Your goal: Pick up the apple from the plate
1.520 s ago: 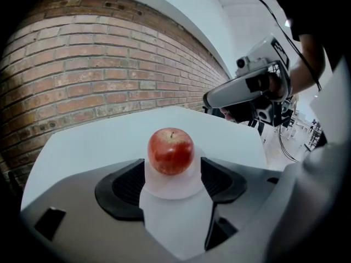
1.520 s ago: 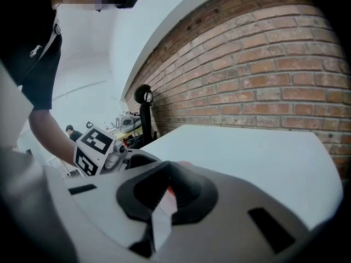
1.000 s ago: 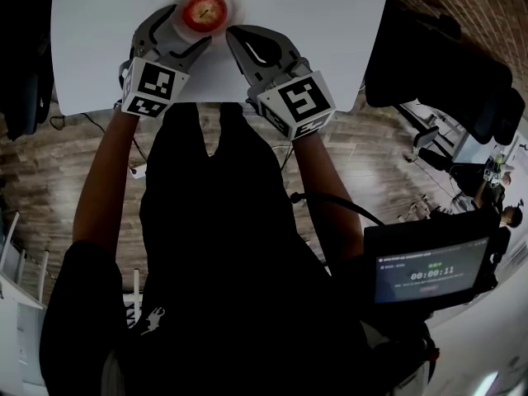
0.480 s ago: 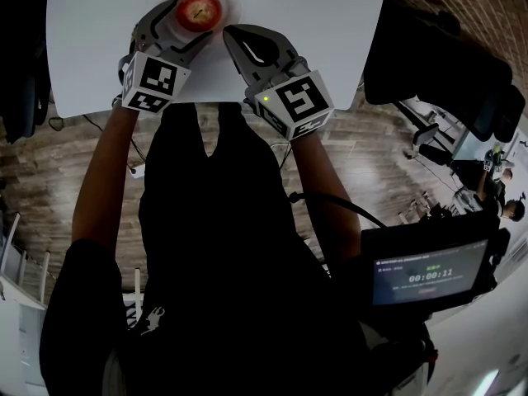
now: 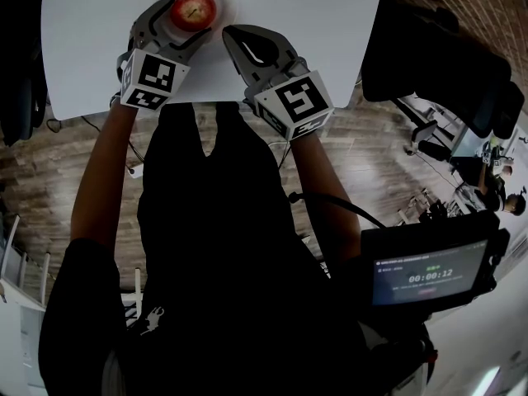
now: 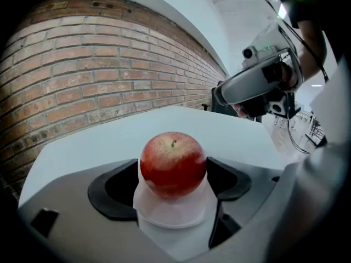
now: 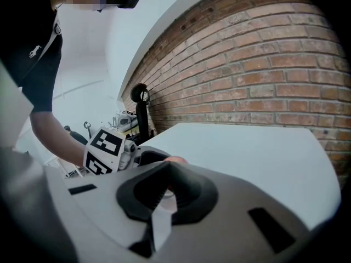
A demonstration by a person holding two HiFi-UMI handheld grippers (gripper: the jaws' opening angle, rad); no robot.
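At about 11 o'clock in the head view, the grey left tongs [image 5: 186,23] with their black-and-white marker cube [image 5: 153,81] reach over the near edge of the white desk [image 5: 330,23]. They are clenched on the round red apple [image 5: 194,11]: in the left gripper view a dark pad meets the fruit at 9 o'clock and another at 3 o'clock, stem up. The apple sits on the small round white plate [image 6: 173,221], which lies near the desk's far edge, and whether its underside touches the plate I cannot tell. Just beside the plate, at its 4 o'clock, the grey right tongs [image 5: 229,38] hang over the desk, pinched together on nothing. At 4 o'clock in the head view a small dark screen [image 5: 429,275] glows above the brown wooden floor [image 5: 33,188].
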